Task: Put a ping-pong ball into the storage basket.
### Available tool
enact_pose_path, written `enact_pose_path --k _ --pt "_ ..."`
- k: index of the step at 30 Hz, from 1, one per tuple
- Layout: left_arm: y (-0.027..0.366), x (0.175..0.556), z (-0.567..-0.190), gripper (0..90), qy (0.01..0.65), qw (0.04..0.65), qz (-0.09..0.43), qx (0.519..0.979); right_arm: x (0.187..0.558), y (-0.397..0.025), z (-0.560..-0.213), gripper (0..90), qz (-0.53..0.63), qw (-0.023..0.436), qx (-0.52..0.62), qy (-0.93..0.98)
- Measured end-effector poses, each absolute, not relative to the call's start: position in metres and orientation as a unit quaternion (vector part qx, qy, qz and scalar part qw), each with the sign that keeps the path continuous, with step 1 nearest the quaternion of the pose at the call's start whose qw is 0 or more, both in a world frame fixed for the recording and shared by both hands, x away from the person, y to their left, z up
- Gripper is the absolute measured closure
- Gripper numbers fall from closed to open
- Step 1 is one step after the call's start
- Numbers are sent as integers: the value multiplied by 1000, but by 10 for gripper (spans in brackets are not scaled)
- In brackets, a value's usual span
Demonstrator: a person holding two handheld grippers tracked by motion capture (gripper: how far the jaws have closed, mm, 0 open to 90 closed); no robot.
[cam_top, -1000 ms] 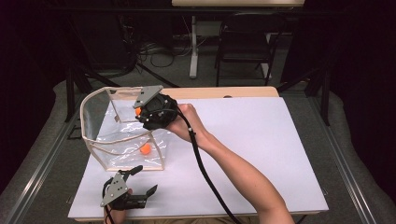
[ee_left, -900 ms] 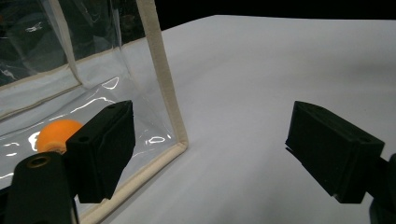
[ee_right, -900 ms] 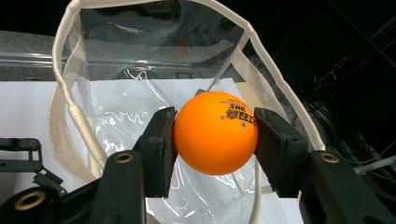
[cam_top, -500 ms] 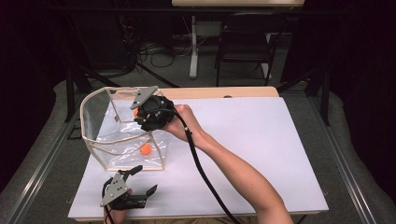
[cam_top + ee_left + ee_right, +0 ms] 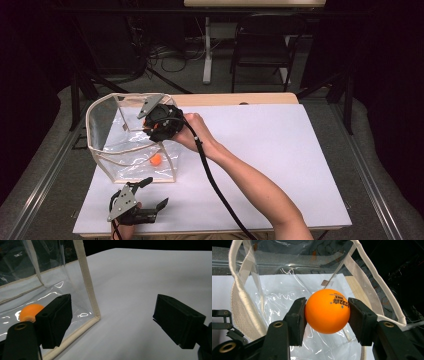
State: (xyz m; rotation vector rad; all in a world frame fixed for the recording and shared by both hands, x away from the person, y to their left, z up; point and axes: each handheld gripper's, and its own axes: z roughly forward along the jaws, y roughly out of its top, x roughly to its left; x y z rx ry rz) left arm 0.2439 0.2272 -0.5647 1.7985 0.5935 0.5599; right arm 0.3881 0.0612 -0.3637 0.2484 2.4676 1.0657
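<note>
Left gripper point(image 5: 150, 197): near-left, jaws wide apart, holding nothing. Clear bag point(image 5: 107, 150): far-left, one orange ball point(image 5: 156, 159) resting inside. Right gripper point(image 5: 327, 312): over the bag's mouth, clamping a second orange ball point(image 5: 327, 310). Risk: unsupported soft rim may deflect a released ball onto the table.

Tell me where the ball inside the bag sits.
In the high view, the loose orange ball lies on the floor of the clear bag, near its front right corner, at the table's left.
</note>
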Motion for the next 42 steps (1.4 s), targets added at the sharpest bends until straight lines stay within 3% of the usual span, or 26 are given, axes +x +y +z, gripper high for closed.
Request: enact_pose_path --k 13,23,42 --pt "227 244 -565 157 250 551 236 761 388 68 -368 492 388 213 92 892" --pt "227 244 -565 157 249 549 236 762 393 55 -364 204 415 192 132 880" --pt "227 244 -565 157 248 547 236 764 385 20 -353 71 442 172 124 872"
